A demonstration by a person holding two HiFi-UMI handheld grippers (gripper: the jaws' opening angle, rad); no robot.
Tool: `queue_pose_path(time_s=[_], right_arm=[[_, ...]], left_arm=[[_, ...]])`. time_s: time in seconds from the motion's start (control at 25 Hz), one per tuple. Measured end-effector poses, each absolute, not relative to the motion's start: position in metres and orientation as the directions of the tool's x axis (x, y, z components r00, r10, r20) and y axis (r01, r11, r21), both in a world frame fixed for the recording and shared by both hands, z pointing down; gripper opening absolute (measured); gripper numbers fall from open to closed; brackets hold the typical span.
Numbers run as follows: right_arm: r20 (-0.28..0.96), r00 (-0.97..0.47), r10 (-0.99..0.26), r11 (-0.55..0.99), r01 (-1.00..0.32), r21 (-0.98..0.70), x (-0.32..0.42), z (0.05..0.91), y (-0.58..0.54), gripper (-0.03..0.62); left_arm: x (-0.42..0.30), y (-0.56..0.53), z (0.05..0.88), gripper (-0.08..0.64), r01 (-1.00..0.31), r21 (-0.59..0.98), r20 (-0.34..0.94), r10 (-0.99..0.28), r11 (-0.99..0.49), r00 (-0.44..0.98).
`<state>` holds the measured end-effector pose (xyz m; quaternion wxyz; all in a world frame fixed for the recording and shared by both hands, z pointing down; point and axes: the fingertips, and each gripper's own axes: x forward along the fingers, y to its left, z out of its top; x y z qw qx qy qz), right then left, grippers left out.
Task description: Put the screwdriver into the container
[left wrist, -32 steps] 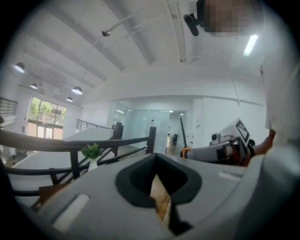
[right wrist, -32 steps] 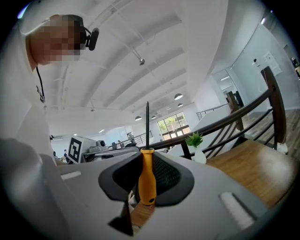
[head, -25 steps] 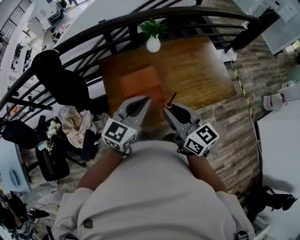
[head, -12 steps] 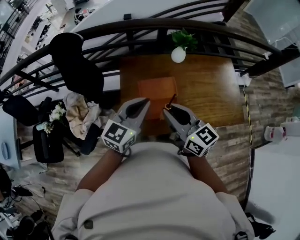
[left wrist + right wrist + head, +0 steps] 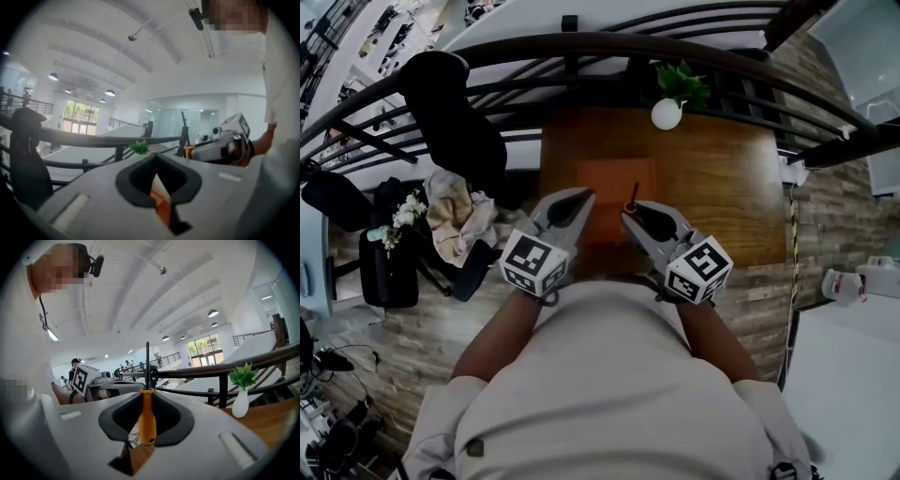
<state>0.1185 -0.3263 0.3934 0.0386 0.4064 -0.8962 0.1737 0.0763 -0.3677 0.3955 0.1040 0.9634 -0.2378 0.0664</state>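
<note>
In the head view my right gripper (image 5: pixel 628 214) is shut on the screwdriver (image 5: pixel 633 195), its dark shaft sticking out over the orange container (image 5: pixel 605 180) on the wooden table (image 5: pixel 722 187). The right gripper view shows the orange handle (image 5: pixel 147 420) upright between the jaws of my right gripper (image 5: pixel 147 394), shaft pointing up. My left gripper (image 5: pixel 584 195) hovers beside it at the container's near left edge, jaws closed tip to tip on nothing. In the left gripper view my left gripper (image 5: pixel 157 155) has a strip of orange showing through its gap.
A white vase with a green plant (image 5: pixel 667 112) stands at the table's far edge, also in the right gripper view as the vase (image 5: pixel 240 404). A black railing (image 5: pixel 487 52) curves behind the table. A black chair (image 5: pixel 455 112) and a heap of cloth (image 5: pixel 455 216) lie to the left.
Both grippers have come forward to the table together. The orange container now lies straight ahead of their tips, and the screwdriver shaft reaches over it. Neither grip has changed.
</note>
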Motion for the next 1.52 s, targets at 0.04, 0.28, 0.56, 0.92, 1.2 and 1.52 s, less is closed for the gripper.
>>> queue_pose_path(time_s=[0.04, 0.28, 0.56, 0.92, 1.2, 1.52], right_arm=[[0.226, -0.669, -0.708, 0.614, -0.742, -0.269, 0.121, 0.398, -0.330, 0.075], [0.333, -0.695, -0.638, 0.648, -0.717, -0.256, 0.135, 0.444, -0.350, 0.075], [0.423, -0.712, -0.560, 0.687, -0.685, -0.243, 0.144, 0.500, -0.367, 0.075], [0.545, -0.708, -0.449, 0.748, -0.631, -0.204, 0.147, 0.561, -0.366, 0.075], [0.629, -0.680, -0.376, 0.786, -0.594, -0.172, 0.152, 0.611, -0.363, 0.075], [0.699, -0.649, -0.299, 0.817, -0.552, -0.163, 0.148, 0.656, -0.359, 0.075]], left_arm=[[0.078, -0.371, 0.400, 0.003, -0.480, 0.170, 0.187, -0.450, -0.861, 0.873], [0.084, -0.390, 0.432, 0.003, -0.532, 0.194, 0.251, -0.482, -0.824, 0.839], [0.085, -0.399, 0.480, 0.003, -0.585, 0.214, 0.333, -0.505, -0.782, 0.796], [0.092, -0.400, 0.530, 0.003, -0.625, 0.230, 0.397, -0.514, -0.746, 0.760], [0.090, -0.396, 0.560, 0.003, -0.651, 0.239, 0.433, -0.521, -0.720, 0.735], [0.084, -0.387, 0.589, 0.004, -0.671, 0.251, 0.466, -0.521, -0.697, 0.715]])
